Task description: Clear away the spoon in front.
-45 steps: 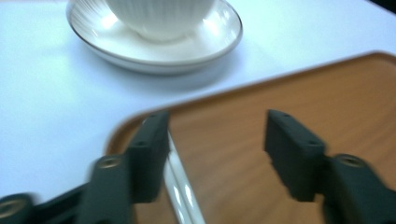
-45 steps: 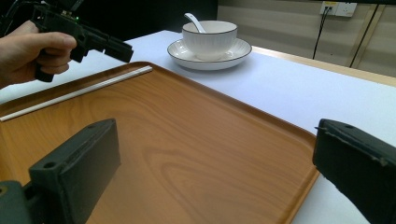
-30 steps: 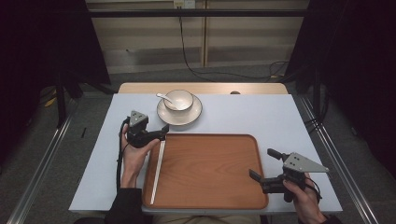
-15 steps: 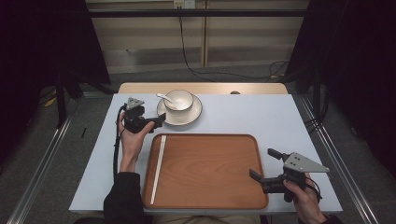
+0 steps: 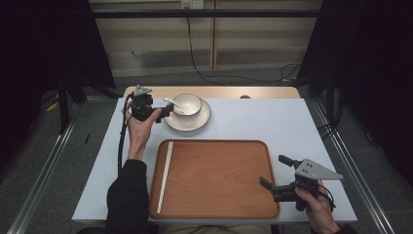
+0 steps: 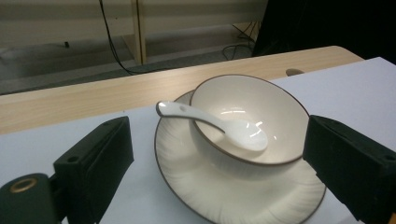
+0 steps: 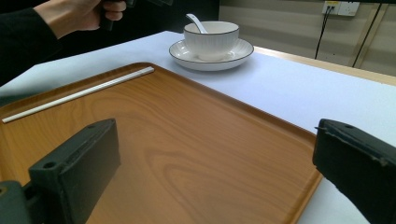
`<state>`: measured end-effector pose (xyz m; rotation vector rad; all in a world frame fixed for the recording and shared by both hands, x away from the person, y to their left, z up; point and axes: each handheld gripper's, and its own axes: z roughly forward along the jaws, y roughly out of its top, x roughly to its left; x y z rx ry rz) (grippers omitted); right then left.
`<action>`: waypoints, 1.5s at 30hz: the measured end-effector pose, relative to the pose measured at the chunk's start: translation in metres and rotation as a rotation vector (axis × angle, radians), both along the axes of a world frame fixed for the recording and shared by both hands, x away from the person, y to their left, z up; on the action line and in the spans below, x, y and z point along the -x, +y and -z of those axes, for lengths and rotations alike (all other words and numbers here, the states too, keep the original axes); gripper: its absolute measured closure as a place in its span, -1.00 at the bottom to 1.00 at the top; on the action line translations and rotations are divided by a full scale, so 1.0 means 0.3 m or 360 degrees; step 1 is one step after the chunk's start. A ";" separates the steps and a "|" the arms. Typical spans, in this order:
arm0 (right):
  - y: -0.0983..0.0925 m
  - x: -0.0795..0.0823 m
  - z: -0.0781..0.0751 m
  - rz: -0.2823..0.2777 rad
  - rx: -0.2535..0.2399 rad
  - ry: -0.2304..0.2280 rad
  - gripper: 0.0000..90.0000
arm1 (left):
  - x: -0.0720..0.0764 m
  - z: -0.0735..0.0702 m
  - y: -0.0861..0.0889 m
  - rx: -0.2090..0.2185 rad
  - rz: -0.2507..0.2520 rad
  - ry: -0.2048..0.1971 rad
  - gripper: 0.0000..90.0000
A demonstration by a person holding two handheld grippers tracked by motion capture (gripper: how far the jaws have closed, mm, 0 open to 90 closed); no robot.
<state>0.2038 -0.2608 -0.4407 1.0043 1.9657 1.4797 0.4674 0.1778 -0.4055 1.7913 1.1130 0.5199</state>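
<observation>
Bowl point(image 5: 187, 104) and saucer point(image 5: 188, 121) sit together toward twelve o'clock on the table point(image 5: 253, 119), the bowl standing in the middle of the saucer with a white spoon point(image 5: 172, 103) resting inside it, its handle leaning out over the rim toward nine o'clock. From the left gripper view the spoon's scoop lies low in the bowl point(image 6: 261, 116) and the handle tip sticks out past the edge above the saucer point(image 6: 196, 186). Just beside the saucer at its nine o'clock is the left gripper point(image 5: 165, 111), held in the person's left hand point(image 5: 139, 127) with its nose turned toward the dish; its jaws stand wide apart, having closed a shade just now, with nothing pressed between them and the saucer and bowl framed in the gap. A wooden tray point(image 5: 214, 195) lies nearer the person, at six o'clock from the saucer, with a thin white stick point(image 5: 164, 176) lying along its nine o'clock edge. At the tray's four o'clock corner, well apart from the dish, the right gripper point(image 5: 277, 173) is held in the person's right hand point(image 5: 316, 209), jaws spread wide and gripping nothing, pointing back across the tray.
</observation>
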 end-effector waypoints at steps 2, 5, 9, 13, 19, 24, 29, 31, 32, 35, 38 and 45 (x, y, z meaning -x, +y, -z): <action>0.000 0.000 0.000 0.0000 0.0005 -0.0005 -0.99 | -0.035 0.005 -0.002 -0.0012 -0.0011 0.0023 -0.66; -0.002 0.004 0.000 0.0001 -0.0001 0.0002 -0.99 | -0.079 0.013 -0.005 -0.0008 0.0003 0.0060 -0.56; -0.001 0.001 0.001 -0.0014 0.0006 -0.0002 -0.99 | -0.139 0.019 -0.011 -0.0049 -0.0008 0.0080 -0.46; -0.001 -0.001 0.002 -0.0008 -0.0003 0.0007 -0.99 | -0.177 0.025 -0.027 -0.0042 -0.0016 0.0054 -0.23; -0.006 0.000 0.004 -0.0009 -0.0006 0.0009 -0.99 | -0.212 0.032 -0.050 -0.0080 0.0027 0.0078 0.16; -0.006 0.001 0.003 -0.0008 -0.0012 0.0011 -0.99 | -0.210 0.045 -0.063 -0.0128 0.0030 0.0120 0.25; -0.006 0.001 0.003 -0.0008 -0.0004 0.0008 -0.99 | -0.198 0.049 -0.056 -0.0117 0.0108 0.0151 0.24; -0.006 0.001 0.003 -0.0002 -0.0007 0.0008 -0.99 | -0.190 0.043 -0.060 -0.0163 0.0127 0.0160 0.24; -0.006 0.000 0.003 0.0000 -0.0003 0.0011 -0.99 | -0.184 0.042 -0.061 -0.0138 0.0136 0.0170 0.24; -0.004 0.000 0.003 0.0001 -0.0003 0.0008 -0.99 | -0.173 0.046 -0.059 -0.0148 0.0152 0.0192 0.18; -0.003 0.002 0.003 0.0000 -0.0005 0.0012 -0.99 | -0.174 0.055 -0.056 -0.0132 0.0160 0.0238 0.01; -0.002 -0.002 0.005 -0.0013 0.0000 0.0016 -0.99 | -0.198 0.086 -0.080 -0.0192 0.0210 0.0268 -0.19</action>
